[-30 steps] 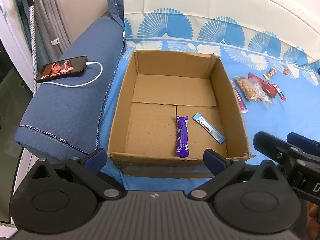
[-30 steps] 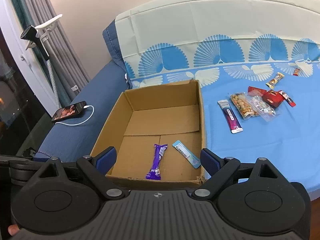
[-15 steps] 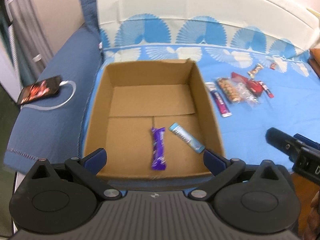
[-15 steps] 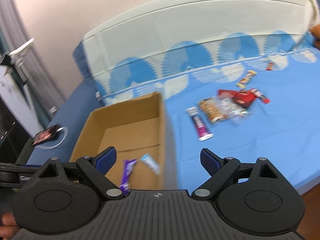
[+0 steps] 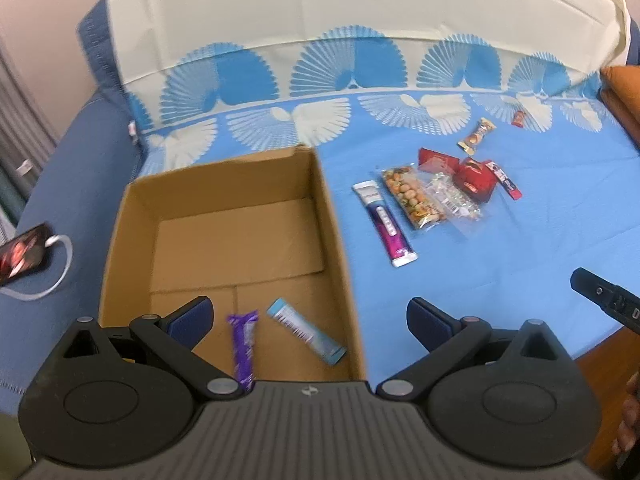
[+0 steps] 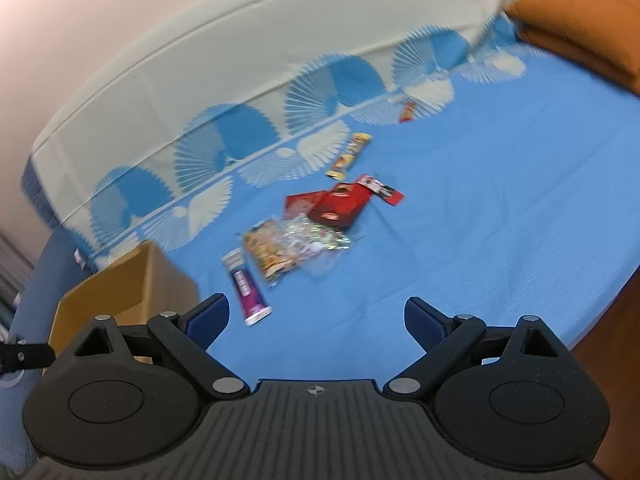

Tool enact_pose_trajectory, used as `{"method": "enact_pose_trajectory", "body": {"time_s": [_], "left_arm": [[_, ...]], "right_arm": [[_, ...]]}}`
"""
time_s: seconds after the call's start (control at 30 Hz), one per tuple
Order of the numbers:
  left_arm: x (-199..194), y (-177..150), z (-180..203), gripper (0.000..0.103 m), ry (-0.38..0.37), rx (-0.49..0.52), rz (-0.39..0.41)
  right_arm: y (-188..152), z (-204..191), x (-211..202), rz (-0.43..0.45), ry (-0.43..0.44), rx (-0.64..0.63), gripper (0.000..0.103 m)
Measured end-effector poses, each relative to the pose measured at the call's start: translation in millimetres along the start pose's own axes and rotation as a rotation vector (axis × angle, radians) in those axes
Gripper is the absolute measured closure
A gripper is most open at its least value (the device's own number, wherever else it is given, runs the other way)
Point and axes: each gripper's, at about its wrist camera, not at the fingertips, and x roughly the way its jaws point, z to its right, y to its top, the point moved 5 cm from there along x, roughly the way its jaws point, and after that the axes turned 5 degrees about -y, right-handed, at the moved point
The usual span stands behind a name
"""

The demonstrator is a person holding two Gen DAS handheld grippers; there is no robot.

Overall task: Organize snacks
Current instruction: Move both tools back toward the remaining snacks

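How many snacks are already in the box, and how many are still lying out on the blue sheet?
In the cardboard box: 2, a purple bar and a light blue stick.
On the blue sheet: 8.
Total: 10.

below me, blue bed sheet (image 5: 460,280) with white fan print. on it: cardboard box (image 5: 332,216) at left; right of box, purple stick pack (image 5: 386,224), nut bag (image 5: 412,200), clear wrapper (image 5: 452,200), red packs (image 5: 472,176), gold candy (image 5: 476,136), small red candy (image 5: 518,119) farthest.
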Motion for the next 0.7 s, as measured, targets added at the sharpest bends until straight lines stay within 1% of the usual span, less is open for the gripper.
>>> {"method": "enact_pose_trajectory", "body": {"time_s": [0.1, 0.2, 0.33, 0.37, 0.43, 0.53, 0.6, 0.67, 0.7], "left_arm": [[23, 20, 18, 0.0, 0.0, 0.027, -0.022], [47, 36, 32, 0.0, 0.007, 0.056, -0.044], [68, 51, 36, 0.0, 0.023, 0.055, -0.049], [72, 54, 34, 0.0, 0.031, 0.053, -0.046], [80, 60, 28, 0.0, 0.046, 0.049, -0.045], [88, 69, 15, 0.0, 0.065, 0.02, -0.049], [93, 73, 7, 0.0, 0.069, -0.001, -0.057], [97, 77, 3, 0.0, 0.073, -0.016, -0.064], [99, 78, 2, 0.0, 0.075, -0.021, -0.067]], "right_arm": [[12, 15, 29, -0.026, 0.0, 0.04, 0.007], [25, 25, 67, -0.055, 0.028, 0.074, 0.007], [45, 39, 135, -0.124, 0.064, 0.181, 0.007], [53, 41, 157, -0.141, 0.054, 0.204, 0.007], [70, 37, 192, -0.155, 0.025, 0.209, 0.007], [96, 21, 243, -0.142, -0.037, 0.176, 0.007], [108, 10, 277, -0.142, -0.098, 0.165, 0.007], [113, 2, 308, -0.157, -0.184, 0.17, 0.007], [113, 0, 320, -0.162, -0.203, 0.182, 0.007]]}}
